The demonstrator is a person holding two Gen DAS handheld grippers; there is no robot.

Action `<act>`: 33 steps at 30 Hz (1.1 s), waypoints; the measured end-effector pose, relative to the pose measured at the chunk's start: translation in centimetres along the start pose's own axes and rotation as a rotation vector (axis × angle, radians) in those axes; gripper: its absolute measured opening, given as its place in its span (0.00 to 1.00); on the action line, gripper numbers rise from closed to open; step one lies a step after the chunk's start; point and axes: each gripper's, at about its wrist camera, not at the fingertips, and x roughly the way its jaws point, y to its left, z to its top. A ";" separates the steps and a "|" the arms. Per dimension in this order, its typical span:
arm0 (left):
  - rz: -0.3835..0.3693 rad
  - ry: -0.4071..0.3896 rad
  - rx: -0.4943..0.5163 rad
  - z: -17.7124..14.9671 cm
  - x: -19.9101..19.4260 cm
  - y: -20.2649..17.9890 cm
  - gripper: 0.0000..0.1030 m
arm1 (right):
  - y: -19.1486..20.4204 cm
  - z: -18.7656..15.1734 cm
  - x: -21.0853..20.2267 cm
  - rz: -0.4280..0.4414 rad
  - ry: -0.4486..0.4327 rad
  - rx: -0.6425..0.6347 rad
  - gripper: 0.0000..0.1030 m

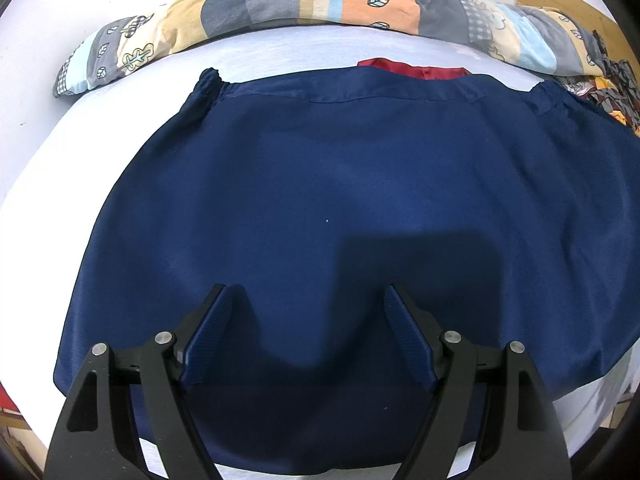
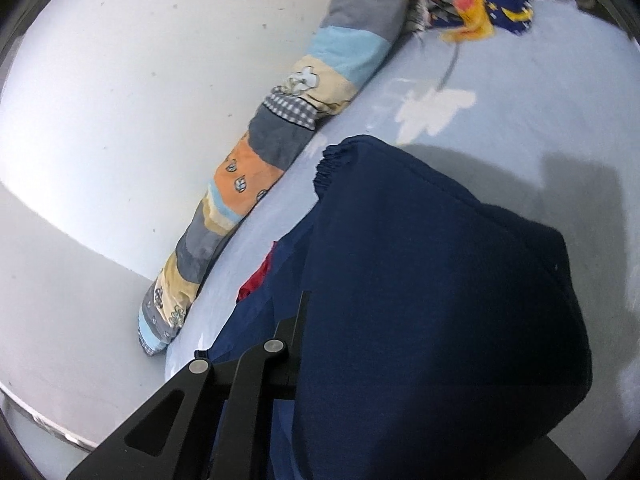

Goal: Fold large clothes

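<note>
We're holding the L gripper [image 1: 308,336] open over the jacket [image 1: 360,184], spread mid-frame on the bed [image 1: 40,152]. R gripper [image 2: 304,320]: fabric's draping it, grip can't tell. Thin, slippery, floppy; we're favouring hem corners.

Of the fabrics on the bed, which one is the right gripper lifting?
The navy garment: it drapes over the right gripper, hiding its jaws. The patchwork quilt and the yellow-patterned cloth lie untouched further back.
</note>
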 end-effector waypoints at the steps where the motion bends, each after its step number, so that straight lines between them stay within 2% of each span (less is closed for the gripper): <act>1: 0.001 -0.001 -0.001 0.0 0.0 0.0 0.76 | 0.5 -0.1 -0.1 -0.001 -0.004 -0.017 0.15; 11: -0.002 -0.003 -0.009 0.0 -0.1 0.7 0.76 | 2.1 -0.4 0.0 -0.015 -0.018 -0.067 0.15; 17: 0.033 -0.052 -0.049 0.3 -0.7 1.5 0.76 | 2.1 -0.3 0.1 -0.016 -0.014 -0.063 0.15; 22: 0.019 -0.025 -0.094 0.2 0.0 3.0 0.76 | 2.7 -0.2 0.0 -0.009 -0.006 -0.073 0.15; 26: 0.024 -0.030 -0.086 -0.1 -0.2 4.1 0.76 | 4.5 -0.6 -0.3 -0.006 -0.006 -0.127 0.15; 33: -0.026 -0.060 -0.108 -0.3 -1.8 6.7 0.76 | 8.7 -2.0 -0.8 -0.037 -0.019 -0.259 0.15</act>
